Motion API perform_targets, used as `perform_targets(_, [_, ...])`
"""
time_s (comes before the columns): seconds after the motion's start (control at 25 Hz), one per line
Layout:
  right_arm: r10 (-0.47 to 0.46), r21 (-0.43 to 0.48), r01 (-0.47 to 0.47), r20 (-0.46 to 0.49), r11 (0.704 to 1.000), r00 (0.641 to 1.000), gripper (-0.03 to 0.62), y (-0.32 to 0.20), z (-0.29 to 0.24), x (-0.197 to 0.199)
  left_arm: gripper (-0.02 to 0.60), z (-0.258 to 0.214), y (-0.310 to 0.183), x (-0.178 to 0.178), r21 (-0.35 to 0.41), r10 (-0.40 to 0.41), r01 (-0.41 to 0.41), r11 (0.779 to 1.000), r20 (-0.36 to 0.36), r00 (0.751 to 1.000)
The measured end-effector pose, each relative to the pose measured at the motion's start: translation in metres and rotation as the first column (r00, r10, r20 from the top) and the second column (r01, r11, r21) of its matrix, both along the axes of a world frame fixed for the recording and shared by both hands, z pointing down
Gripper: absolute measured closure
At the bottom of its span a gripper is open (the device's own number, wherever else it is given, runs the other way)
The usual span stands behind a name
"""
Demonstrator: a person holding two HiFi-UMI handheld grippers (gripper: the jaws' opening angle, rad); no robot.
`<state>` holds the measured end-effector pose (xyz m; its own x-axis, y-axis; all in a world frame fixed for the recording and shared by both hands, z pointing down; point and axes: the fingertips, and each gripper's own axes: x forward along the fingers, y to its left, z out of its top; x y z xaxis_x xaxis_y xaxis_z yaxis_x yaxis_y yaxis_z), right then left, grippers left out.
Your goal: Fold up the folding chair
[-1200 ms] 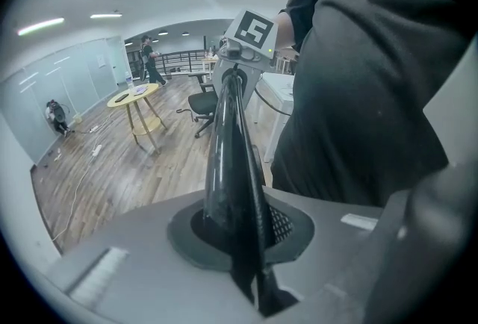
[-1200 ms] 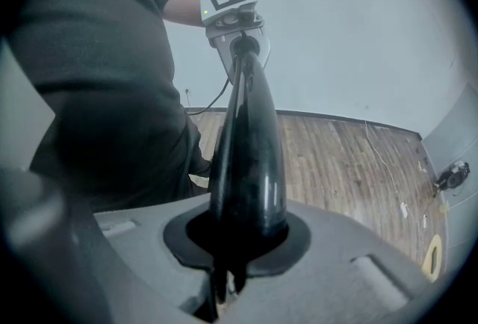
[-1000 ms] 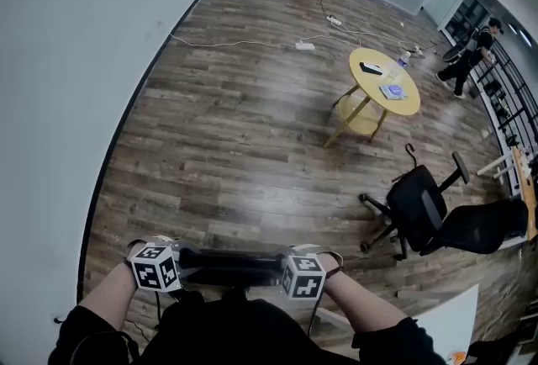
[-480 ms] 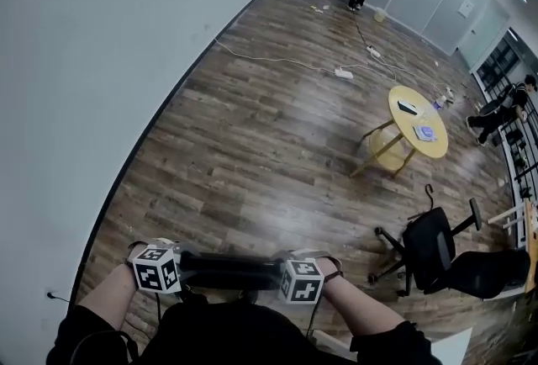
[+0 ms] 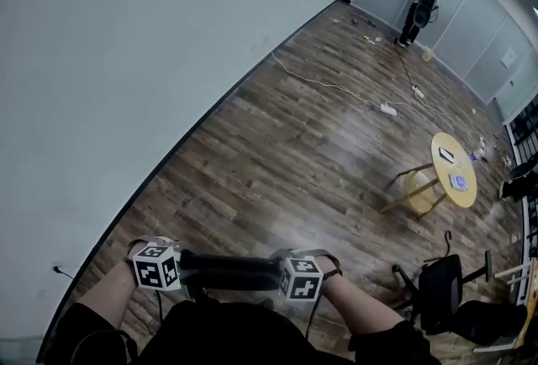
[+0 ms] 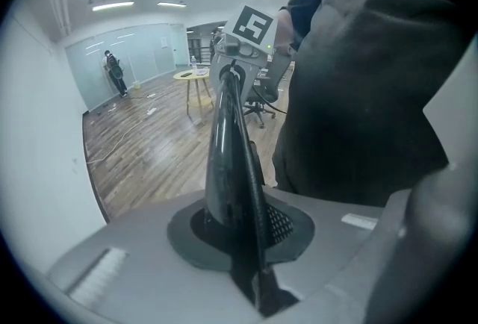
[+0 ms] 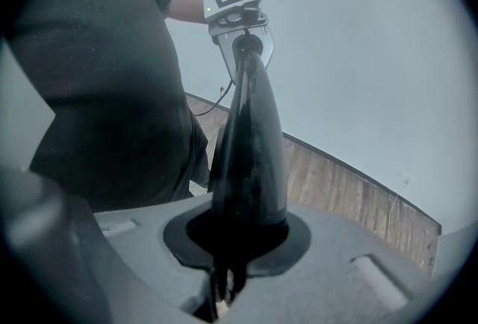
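head view, left claw (image 5: pixel 179 268), right claw (image 5: pixel 278 274) gripping chair bar (image 5: pixel 229 270), table (image 5: pixel 455 171) shifted right

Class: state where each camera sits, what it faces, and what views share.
Head view: on the head, facing down at brown wooden floor; forearms, left tongs, right tongs, glossy black bar.
Left gripper view: on left tongs, along the bar towards right tongs; dark torso.
Right gripper view: on right tongs, along the bar towards left tongs; dark torso.
Shared: the bar.
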<state>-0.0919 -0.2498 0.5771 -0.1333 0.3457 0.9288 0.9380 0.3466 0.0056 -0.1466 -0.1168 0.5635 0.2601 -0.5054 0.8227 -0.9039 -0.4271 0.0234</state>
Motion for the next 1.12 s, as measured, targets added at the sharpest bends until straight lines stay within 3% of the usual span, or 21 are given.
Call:
perform_targets(0.36, [-0.186, 0.011, 0.186, -0.003, 0.982, 0.982, 0.549, 0.1, 0.002, -0.08, 0.533, 0.003, 0.108, -0.054, 0.001, -0.171, 0.171, 0.985, 0.005, 0.985])
perform_targets(0.68, [-0.359, 0.008, 0.359, -0.005, 0.933, 0.933, 0.549, 0.185, 0.002, -0.143, 0.532, 0.001, 0.195, -0.093, -0.006, -0.335, 0.335, 0.942, 0.012, 0.942])
perform_targets(0.88, [-0.479, 0.006, 0.479, -0.001, 0.878, 0.878, 0.549, 0.224, 0.009, -0.175, 0.532, 0.007, 0.234, -0.107, -0.015, -0.456, 0.456, 0.89, 0.02, 0.89])
perform_targets(1.12, [-0.639, 0.003, 0.639, 0.007, 0.769, 0.769, 0.548, 0.272, 0.009, -0.219, 0.532, 0.007, 0.276, -0.125, -0.024, -0.609, 0.609, 0.793, 0.021, 0.793])
